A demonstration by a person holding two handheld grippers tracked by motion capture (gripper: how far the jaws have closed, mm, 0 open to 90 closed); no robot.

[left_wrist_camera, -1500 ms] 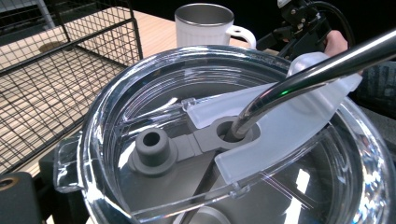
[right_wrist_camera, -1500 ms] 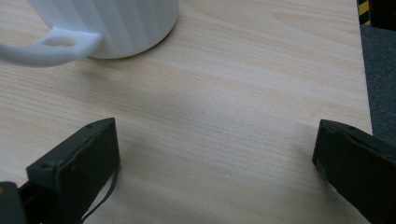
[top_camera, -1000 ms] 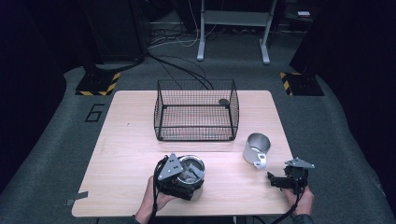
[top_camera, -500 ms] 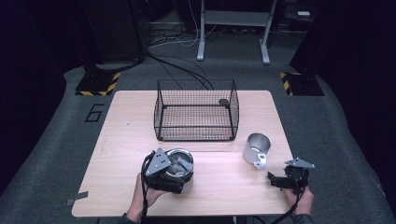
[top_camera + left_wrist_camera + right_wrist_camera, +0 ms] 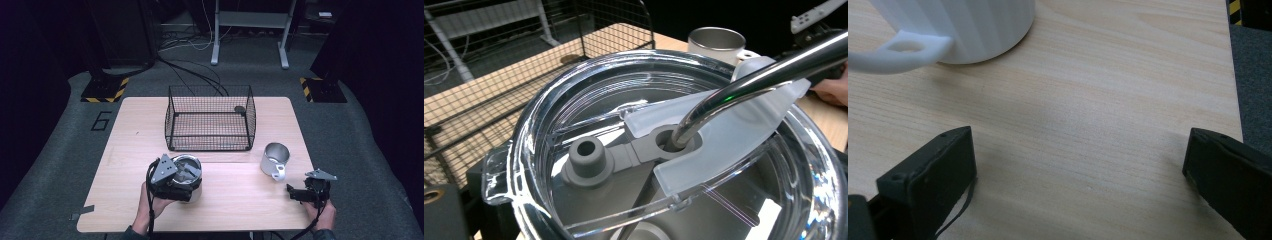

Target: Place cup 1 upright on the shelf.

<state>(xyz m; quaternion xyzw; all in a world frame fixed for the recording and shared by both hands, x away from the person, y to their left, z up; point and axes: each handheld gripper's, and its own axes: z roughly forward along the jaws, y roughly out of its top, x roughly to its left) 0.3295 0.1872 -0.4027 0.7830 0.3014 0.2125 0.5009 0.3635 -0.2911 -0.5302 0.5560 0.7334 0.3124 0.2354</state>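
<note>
A steel tumbler (image 5: 189, 169) with a clear lid (image 5: 574, 115) and a bent metal straw (image 5: 744, 75) stands at the table's front left. My left gripper (image 5: 181, 184) is shut on it from the near side, and the lid sits very close in the left gripper view. A white mug (image 5: 275, 160) with a steel inside stands to the right, handle toward the front. Near the front right corner my right gripper (image 5: 296, 194) hovers low over the wood. In the right gripper view the gripper (image 5: 1078, 175) is open with nothing between its fingers, and the mug (image 5: 958, 25) is just ahead.
A black wire basket (image 5: 210, 120) stands at the back middle of the wooden table (image 5: 240, 200), with a small dark disc (image 5: 240, 108) inside it. The table's right edge (image 5: 1235, 75) runs close beside my right gripper. Cables and stands lie on the floor behind.
My left gripper has carried the tumbler to the left and slightly away from the front edge. The right gripper and the mug have stayed put.
</note>
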